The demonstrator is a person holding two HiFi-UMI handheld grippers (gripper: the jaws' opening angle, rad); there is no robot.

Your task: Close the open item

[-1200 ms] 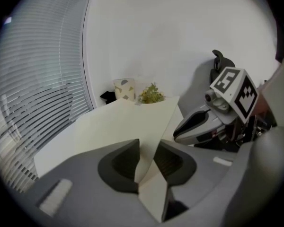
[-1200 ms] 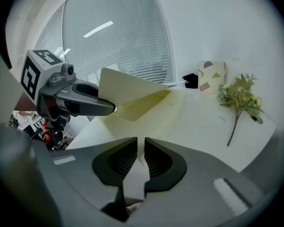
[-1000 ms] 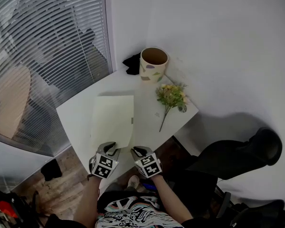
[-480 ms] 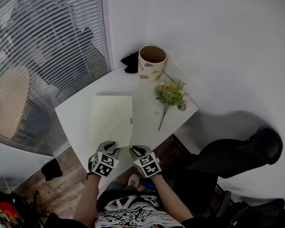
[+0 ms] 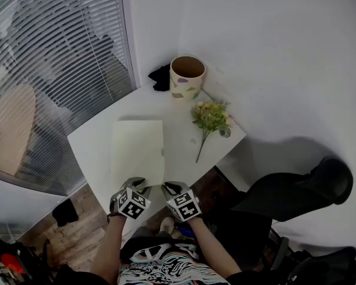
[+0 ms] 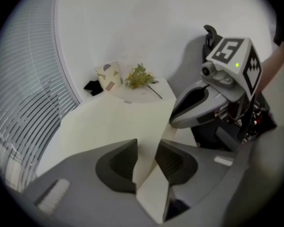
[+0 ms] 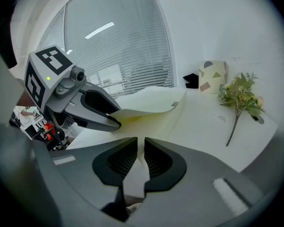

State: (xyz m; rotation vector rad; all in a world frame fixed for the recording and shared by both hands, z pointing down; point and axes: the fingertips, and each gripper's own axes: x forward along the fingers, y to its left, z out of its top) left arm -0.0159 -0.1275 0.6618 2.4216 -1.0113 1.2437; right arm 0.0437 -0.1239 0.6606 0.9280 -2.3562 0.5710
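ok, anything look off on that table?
The flower sprig lies flat on the table beside the cup, not in it. The folder isn't flat either: its near cover edge is bowed up.

The folder lies on the surface, at its front edge. Behind the folder, at the far corner, stands a pot, with a cloth just left of it. Flowers lie right of the folder, apart from it.
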